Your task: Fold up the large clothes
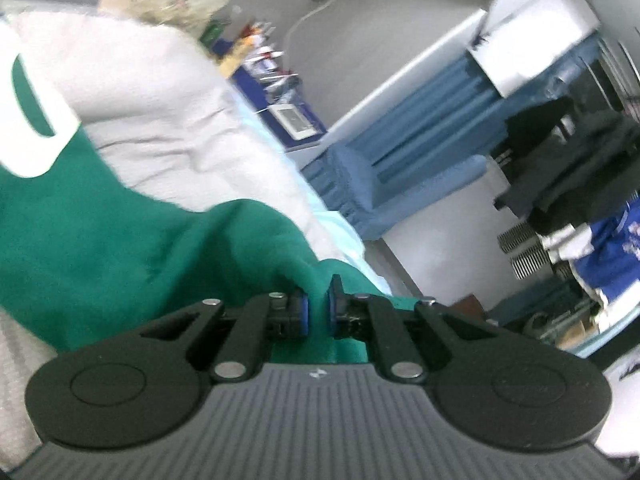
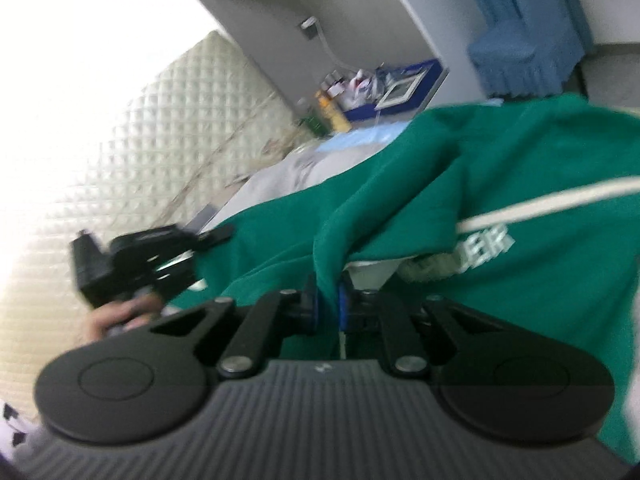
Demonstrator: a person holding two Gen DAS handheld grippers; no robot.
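Green garment with white lettering lies spread and bunched over a pale grey bedcover, its folds filling the foreground of both wrist views. Left gripper is clenched on a raised ridge of the green garment, the blue pads pressing the cloth from both sides. Right gripper is likewise clamped on a hanging fold of the same garment, just below a white drawstring and the white letters. Beyond the garment, at the far edge of the bedcover, stands a blue side table crowded with bottles and small items, blurred. A quilted cream headboard rises beside the garment in the right wrist view. Blue curtain hangs past the garment's far side, near dark clutter. The left gripper, held in a hand, also shows beside the garment in the right wrist view.
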